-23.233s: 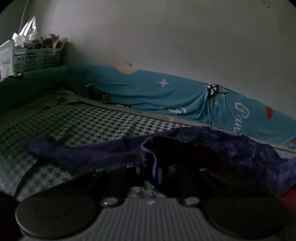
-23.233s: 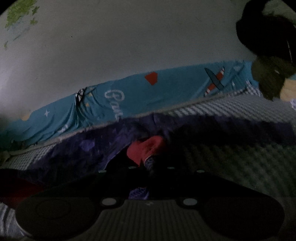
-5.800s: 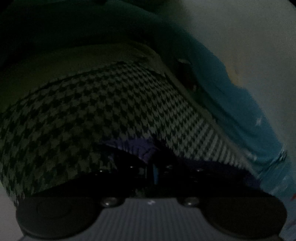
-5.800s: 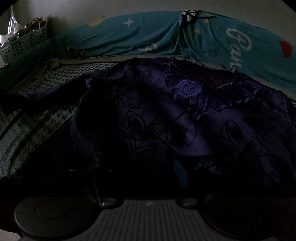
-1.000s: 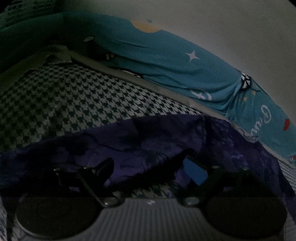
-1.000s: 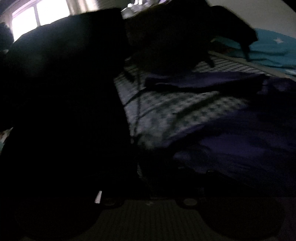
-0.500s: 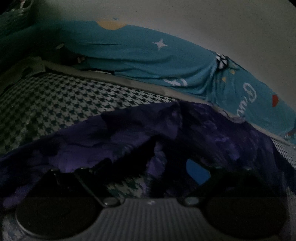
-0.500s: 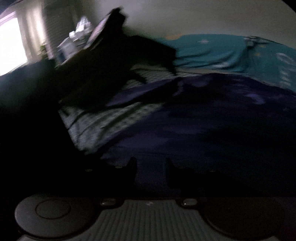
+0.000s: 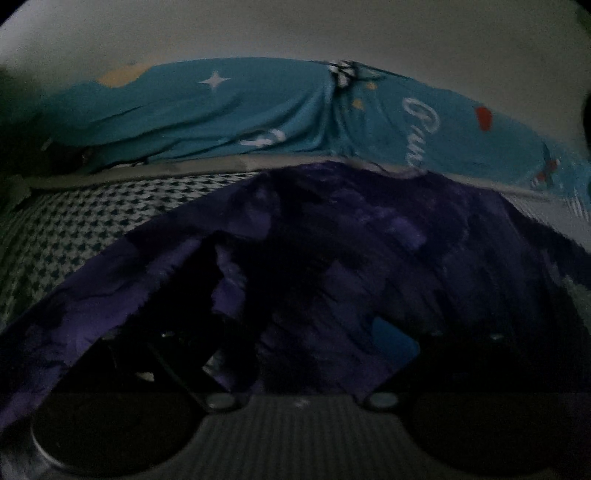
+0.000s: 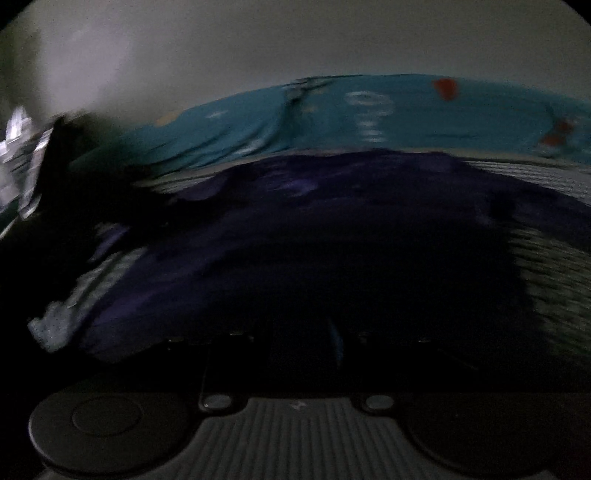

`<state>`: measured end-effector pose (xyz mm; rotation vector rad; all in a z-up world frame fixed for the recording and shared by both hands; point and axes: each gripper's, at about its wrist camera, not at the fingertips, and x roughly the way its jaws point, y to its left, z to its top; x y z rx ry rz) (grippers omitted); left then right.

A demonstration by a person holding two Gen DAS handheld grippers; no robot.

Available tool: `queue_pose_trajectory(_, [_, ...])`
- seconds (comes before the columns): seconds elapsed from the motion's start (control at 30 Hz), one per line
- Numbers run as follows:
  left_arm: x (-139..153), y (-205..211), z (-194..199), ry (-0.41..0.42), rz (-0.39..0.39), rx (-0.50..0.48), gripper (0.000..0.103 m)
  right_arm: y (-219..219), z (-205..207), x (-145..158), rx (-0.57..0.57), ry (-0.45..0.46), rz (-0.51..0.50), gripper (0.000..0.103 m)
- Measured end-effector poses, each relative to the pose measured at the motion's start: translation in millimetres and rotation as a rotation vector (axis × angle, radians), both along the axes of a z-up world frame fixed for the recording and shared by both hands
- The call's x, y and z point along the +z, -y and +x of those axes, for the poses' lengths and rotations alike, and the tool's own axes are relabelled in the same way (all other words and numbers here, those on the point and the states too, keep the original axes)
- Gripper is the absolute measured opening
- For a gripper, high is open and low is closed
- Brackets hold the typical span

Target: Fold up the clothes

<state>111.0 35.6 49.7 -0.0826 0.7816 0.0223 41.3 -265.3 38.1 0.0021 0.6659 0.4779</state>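
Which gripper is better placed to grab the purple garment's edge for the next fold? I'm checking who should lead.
Probably the left gripper: its jaws stand wide over a raised fold of the purple garment. The right gripper's view is dark and blurred.

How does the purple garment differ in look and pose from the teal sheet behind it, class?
1. The purple garment is dark with a faint tonal pattern; the teal sheet is bright, printed with stars and lettering.
2. The garment lies spread over the houndstooth cover; the sheet runs along the wall.
Both are wrinkled fabric.
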Motion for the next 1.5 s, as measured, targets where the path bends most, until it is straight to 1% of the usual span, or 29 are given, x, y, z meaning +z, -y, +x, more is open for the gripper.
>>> queue_pose_trajectory(0.1, [-3, 10, -5, -0.006, 0.006, -0.024, 0.092, 28, 1, 1, -0.16, -0.012, -0.015, 0.034])
queue_pose_trajectory(0.2, [-7, 15, -9, -0.012, -0.009, -0.03, 0.092, 56, 2, 1, -0.319, -0.038, -0.011, 0.036])
queue_pose_trajectory(0.27, [-8, 16, -12, -0.015, -0.016, -0.026, 0.092, 77, 3, 0, -0.435, -0.057, 0.004, 0.045])
queue_pose_trajectory(0.3, [-9, 16, -13, -0.016, -0.021, -0.023, 0.092, 84, 3, 0, -0.47, -0.064, 0.025, 0.047])
queue_pose_trajectory(0.33, [-10, 16, -14, -0.017, -0.025, -0.017, 0.092, 90, 3, 1, -0.495, -0.069, 0.044, 0.049])
queue_pose_trajectory(0.37, [-11, 15, -15, -0.019, -0.029, -0.01, 0.092, 94, 3, 0, -0.514, -0.075, 0.042, 0.051])
queue_pose_trajectory(0.5, [-12, 14, -19, -0.019, -0.05, 0.014, 0.092, 105, 3, -4, -0.586, -0.105, 0.037, 0.052])
queue_pose_trajectory(0.57, [-12, 14, -21, -0.018, -0.055, 0.019, 0.092, 109, 3, -8, -0.62, -0.133, 0.049, 0.056])
queue_pose_trajectory(0.63, [-13, 15, -24, -0.018, -0.058, 0.022, 0.092, 112, 4, -14, -0.631, -0.157, 0.066, 0.059])
queue_pose_trajectory(0.77, [-15, 14, -28, -0.022, -0.073, 0.034, 0.092, 114, 7, -25, -0.595, -0.227, 0.132, 0.059])
queue_pose_trajectory(0.8, [-16, 14, -29, -0.023, -0.078, 0.038, 0.092, 111, 7, -26, -0.598, -0.221, 0.118, 0.057])
queue_pose_trajectory(0.83, [-16, 15, -30, -0.024, -0.082, 0.042, 0.092, 109, 7, -27, -0.602, -0.215, 0.103, 0.047])
queue_pose_trajectory(0.87, [-17, 15, -32, -0.025, -0.085, 0.043, 0.092, 106, 7, -26, -0.597, -0.2, 0.08, 0.031])
queue_pose_trajectory(0.9, [-17, 15, -33, -0.025, -0.088, 0.044, 0.092, 104, 7, -25, -0.586, -0.184, 0.076, 0.023])
queue_pose_trajectory(0.93, [-18, 15, -34, -0.026, -0.09, 0.046, 0.092, 104, 6, -24, -0.569, -0.179, 0.096, 0.011])
queue_pose_trajectory(0.97, [-18, 16, -35, -0.025, -0.09, 0.046, 0.092, 105, 4, -23, -0.557, -0.175, 0.119, 0.01])
queue_pose_trajectory(1.0, [-18, 16, -36, -0.025, -0.09, 0.047, 0.092, 105, 2, -20, -0.57, -0.148, 0.115, 0.01])
queue_pose_trajectory(1.03, [-18, 17, -37, -0.025, -0.09, 0.048, 0.092, 104, -1, -15, -0.583, -0.106, 0.097, 0.009])
queue_pose_trajectory(1.13, [-19, 17, -38, -0.028, -0.09, 0.057, 0.092, 100, -13, 7, -0.618, 0.065, 0.034, 0.008])
queue_pose_trajectory(1.17, [-19, 17, -39, -0.029, -0.091, 0.058, 0.092, 98, -13, 10, -0.62, 0.098, 0.001, 0.008])
queue_pose_trajectory(1.23, [-21, 17, -39, -0.035, -0.09, 0.06, 0.092, 94, -5, 2, -0.631, 0.071, -0.067, 0.008])
queue_pose_trajectory(1.27, [-21, 17, -39, -0.038, -0.089, 0.061, 0.092, 95, 1, -4, -0.641, 0.026, -0.074, 0.008])
queue_pose_trajectory(1.33, [-22, 17, -40, -0.042, -0.089, 0.069, 0.092, 100, 10, -15, -0.665, -0.078, -0.056, 0.009])
queue_pose_trajectory(1.4, [-24, 16, -43, -0.045, -0.096, 0.073, 0.092, 106, 12, -18, -0.688, -0.112, -0.022, 0.009])
queue_pose_trajectory(1.5, [-24, 16, -47, -0.046, -0.105, 0.074, 0.092, 112, 4, -8, -0.702, -0.063, 0.034, 0.017])
